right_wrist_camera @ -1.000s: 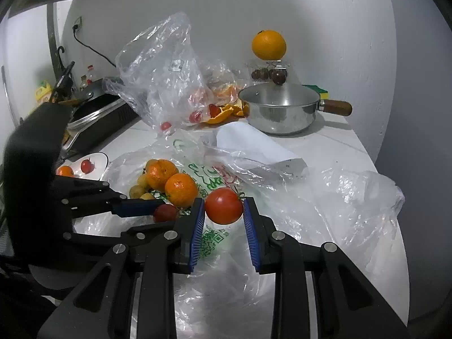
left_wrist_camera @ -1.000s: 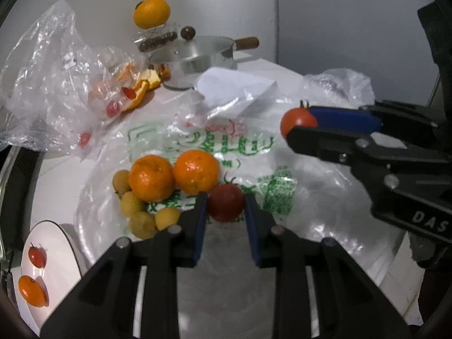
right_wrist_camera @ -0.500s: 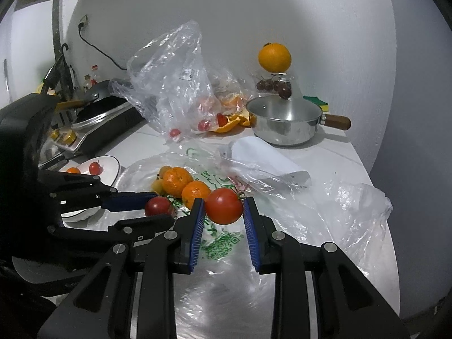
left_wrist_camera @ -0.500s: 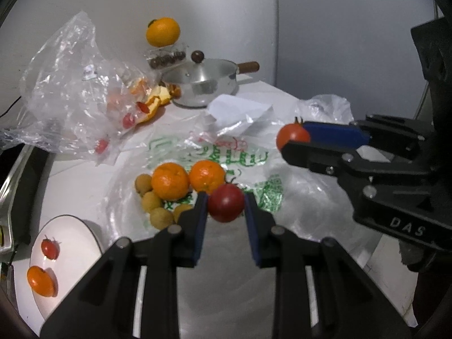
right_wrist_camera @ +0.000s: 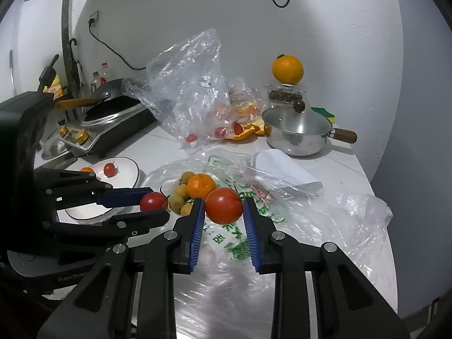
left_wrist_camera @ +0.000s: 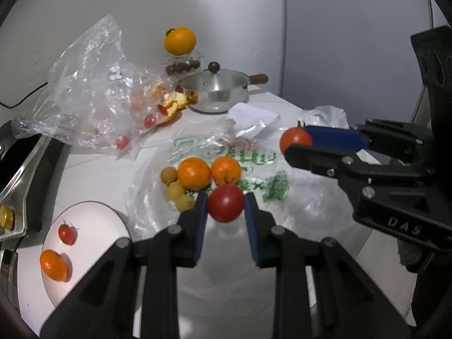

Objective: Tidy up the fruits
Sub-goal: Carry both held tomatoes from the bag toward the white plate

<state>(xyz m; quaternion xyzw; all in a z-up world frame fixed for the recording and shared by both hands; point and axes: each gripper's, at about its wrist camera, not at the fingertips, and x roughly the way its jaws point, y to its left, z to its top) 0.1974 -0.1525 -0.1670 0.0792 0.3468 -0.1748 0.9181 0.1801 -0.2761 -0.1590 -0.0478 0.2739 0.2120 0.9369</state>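
My left gripper [left_wrist_camera: 225, 204] is shut on a dark red tomato [left_wrist_camera: 226, 203], lifted above the counter. My right gripper [right_wrist_camera: 223, 206] is shut on a brighter red tomato [right_wrist_camera: 223, 205], also held in the air; it shows in the left wrist view as the right gripper [left_wrist_camera: 296, 144] at right. On the printed plastic bag [left_wrist_camera: 254, 158] lie two mandarins [left_wrist_camera: 194, 174] and several small yellow-brown fruits [left_wrist_camera: 175, 189]. A white plate [left_wrist_camera: 93, 220] at lower left carries a small tomato [left_wrist_camera: 67, 234] and a mandarin [left_wrist_camera: 54, 265].
A lidded steel pot [right_wrist_camera: 296, 132] with a wooden handle stands at the back, an orange [right_wrist_camera: 287, 69] on a jar behind it. A crumpled clear bag [right_wrist_camera: 192, 96] holds small tomatoes and peel. A gas stove with a pan [right_wrist_camera: 107, 118] lies at left. The counter edge runs at right.
Both grippers have risen and pulled back with their tomatoes still held. The fruit pile looks smaller and farther, and the white plate has come more fully into view.
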